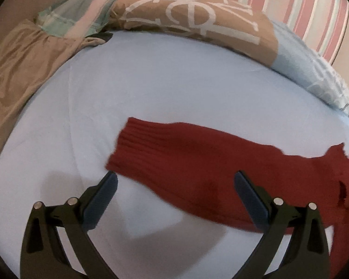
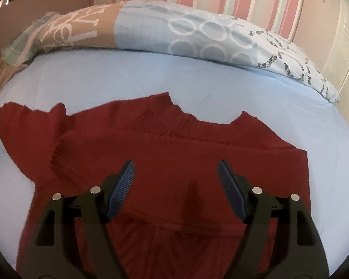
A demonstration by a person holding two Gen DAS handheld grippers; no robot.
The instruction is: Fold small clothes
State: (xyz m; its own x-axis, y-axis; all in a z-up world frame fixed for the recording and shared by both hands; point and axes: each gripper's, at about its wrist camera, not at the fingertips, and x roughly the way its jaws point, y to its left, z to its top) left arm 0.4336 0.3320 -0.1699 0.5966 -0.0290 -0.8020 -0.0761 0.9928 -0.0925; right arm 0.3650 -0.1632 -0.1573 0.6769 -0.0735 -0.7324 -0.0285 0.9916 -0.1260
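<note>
Right wrist view first: the bed (image 2: 221,86) fills the frame, its pale blue sheet bare beyond the red sweater (image 2: 174,153), which lies spread flat on the near half, with the patterned duvet (image 2: 197,37) bunched along the far edge. One sleeve is folded across the sweater's body, cuff toward the left. The right gripper (image 2: 176,174) hovers above the sweater's middle, jaws wide apart, nothing between them.

Risk here, as I judge it: coming down mid-body, those jaws could pinch several knit layers at once and drag the folded sleeve out of place.

Left wrist view: the sweater's other sleeve (image 1: 174,151) stretches away from the body across the sheet, ribbed cuff (image 1: 125,139) just beyond the left gripper (image 1: 174,186). Its jaws stand apart too, the sleeve lying below and between them, not pinched. The picture is blurred; a hurried grab could snag the sheet along with the knit, or miss the cuff.
</note>
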